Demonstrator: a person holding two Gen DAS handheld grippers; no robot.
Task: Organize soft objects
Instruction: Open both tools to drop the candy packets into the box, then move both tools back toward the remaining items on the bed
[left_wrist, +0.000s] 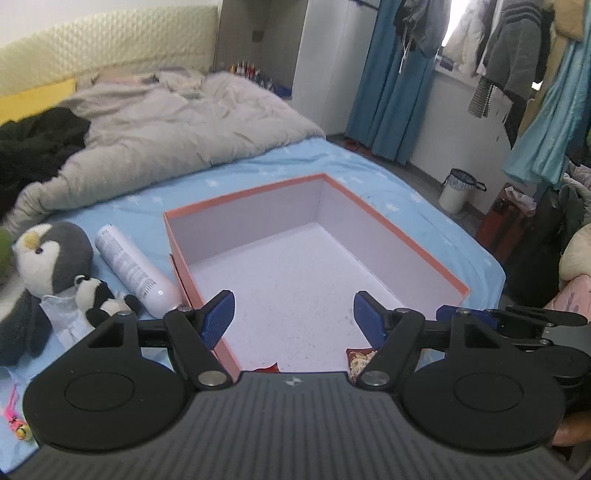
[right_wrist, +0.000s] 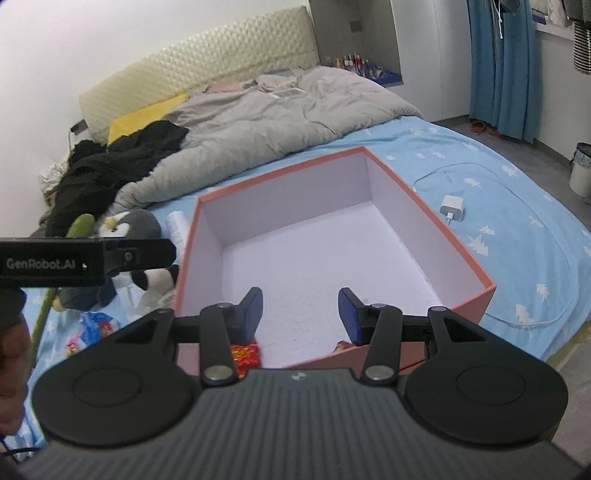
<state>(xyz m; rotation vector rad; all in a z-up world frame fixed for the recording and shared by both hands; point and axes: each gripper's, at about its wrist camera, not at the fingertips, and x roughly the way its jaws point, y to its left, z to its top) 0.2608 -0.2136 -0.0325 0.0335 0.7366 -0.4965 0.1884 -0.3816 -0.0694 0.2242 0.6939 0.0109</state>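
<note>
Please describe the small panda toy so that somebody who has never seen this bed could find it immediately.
Start at the big orange box on the blue bedsheet and look to its left, past the white bottle lying along the box wall. There a large grey penguin plush lies, and the small panda toy sits against its front. It is the only black-and-white toy, and much smaller than the penguin.

box (left_wrist: 391, 225): matt cardboard | penguin (left_wrist: 51, 254): fuzzy plush | bottle (left_wrist: 133, 269): glossy smooth plastic | sheet (right_wrist: 517, 229): soft cloth
</note>
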